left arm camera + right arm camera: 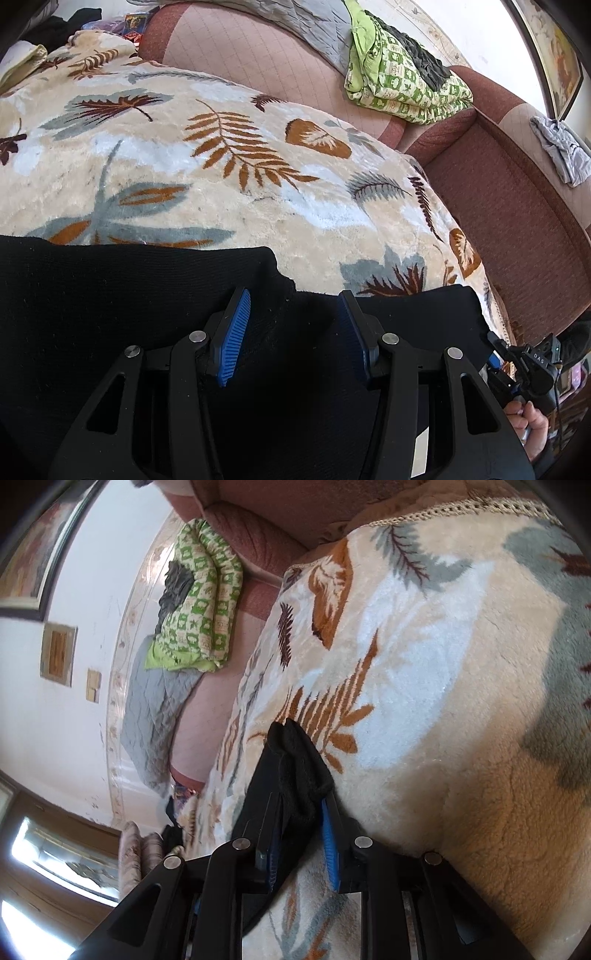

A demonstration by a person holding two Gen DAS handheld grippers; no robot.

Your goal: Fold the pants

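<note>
A cream plush blanket (229, 177) printed with rust and grey leaves covers the surface; behind it runs a reddish-brown sofa (517, 206) carrying a folded green patterned quilt (402, 88) and a grey quilt (155, 705), with a framed picture (557, 62) on the white wall. The black pants (110, 302) lie across the blanket's near edge; the left claw (293, 332) stands half open over them, blue pads apart with black fabric bunched between; the right claw (301, 812) is pinched narrow on a raised fold of the pants.
</note>
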